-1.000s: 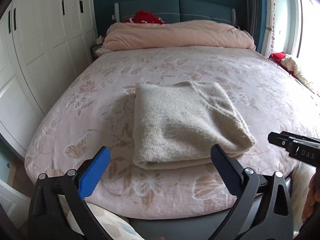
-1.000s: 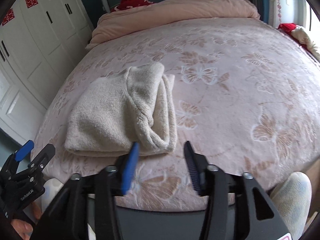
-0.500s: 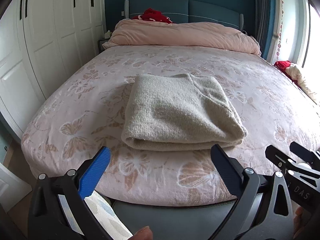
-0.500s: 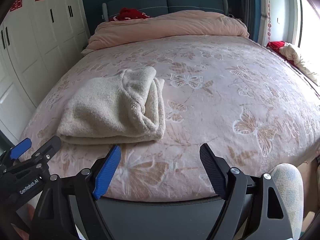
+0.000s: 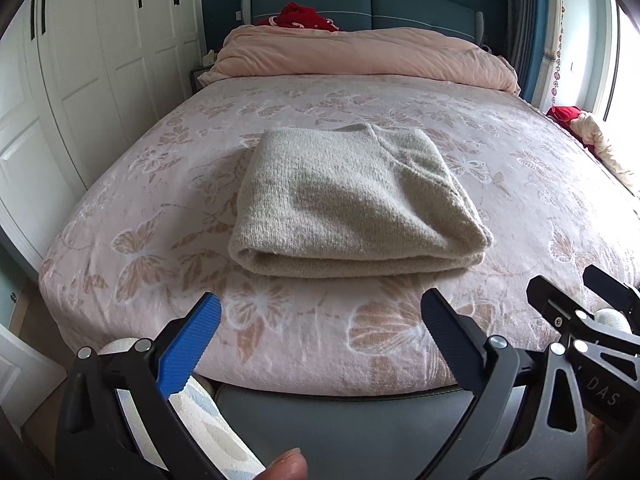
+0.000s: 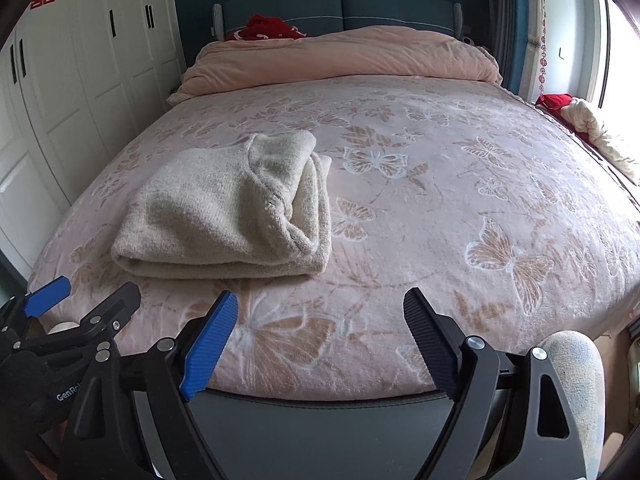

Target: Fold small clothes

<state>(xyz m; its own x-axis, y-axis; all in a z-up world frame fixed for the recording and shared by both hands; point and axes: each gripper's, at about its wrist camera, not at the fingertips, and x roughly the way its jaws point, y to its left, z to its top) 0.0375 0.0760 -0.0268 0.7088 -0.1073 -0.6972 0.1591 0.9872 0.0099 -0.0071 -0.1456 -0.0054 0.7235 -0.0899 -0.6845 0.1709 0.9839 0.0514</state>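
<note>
Both claws had drawn back from the folded sweater toward the foot of the bed since the earlier frame, and the right claw [image 6: 316,338] had just been opening, with nothing between its pads. It stood spread wide over the bed's near edge, released. The left claw [image 5: 320,338] was likewise spread and empty, its fingertips short of the cloth.

Beyond them the beige knit sweater [image 5: 352,204] lay on the butterfly-print bedspread [image 5: 520,168], near the foot and somewhat toward the wardrobe side — folded into a thick rectangle of several layers, its rounded fold facing the claws. It looked soft, light and limp, likely to sag or unfold if lifted by 1 point. A pinch through all layers at the 2 near corners would probably hold best. Farther off, a pink duvet [image 5: 360,54] lay rolled at the headboard.
</note>
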